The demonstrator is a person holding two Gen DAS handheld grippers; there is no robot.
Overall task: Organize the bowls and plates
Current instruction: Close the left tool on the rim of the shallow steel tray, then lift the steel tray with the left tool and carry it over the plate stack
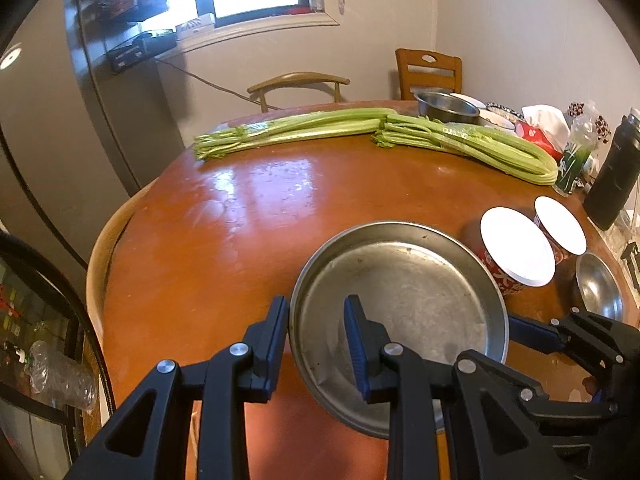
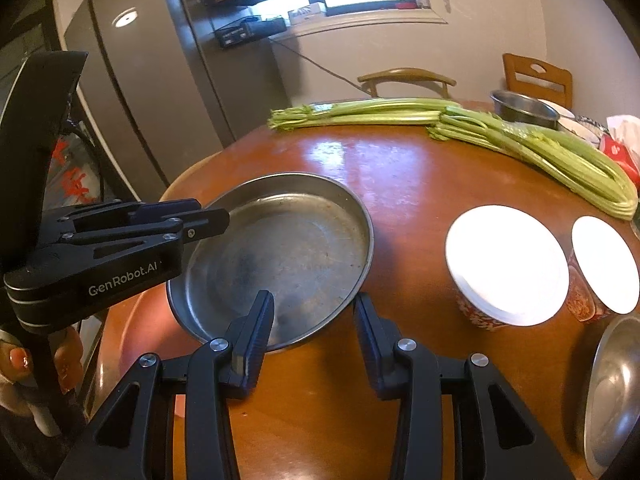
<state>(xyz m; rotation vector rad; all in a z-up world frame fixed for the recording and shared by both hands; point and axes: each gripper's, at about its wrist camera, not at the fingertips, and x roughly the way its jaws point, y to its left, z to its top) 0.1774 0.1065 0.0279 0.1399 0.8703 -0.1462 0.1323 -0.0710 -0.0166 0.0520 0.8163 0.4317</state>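
Observation:
A wide, shallow steel pan [image 1: 416, 300] is held between both grippers near the front left of the round wooden table [image 1: 240, 208], overhanging its edge. My left gripper [image 1: 316, 312] is shut on the pan's left rim, one finger inside and one outside. In the right wrist view it comes in from the left [image 2: 216, 220]. My right gripper [image 2: 314, 312] is shut on the near right rim of the pan [image 2: 288, 248]; it also shows at the pan's right side [image 1: 524, 330] in the left wrist view. A small steel bowl [image 2: 612, 392] sits on the table at the right.
Two red paper bowls with white lids [image 2: 504, 264] [image 2: 604, 264] stand right of the pan. Long celery stalks [image 1: 360, 124] lie across the far side. Another steel bowl [image 1: 446, 106], crockery, tissues and a black bottle [image 1: 612, 176] crowd the far right. Chairs stand behind, a fridge [image 2: 132, 100] at left.

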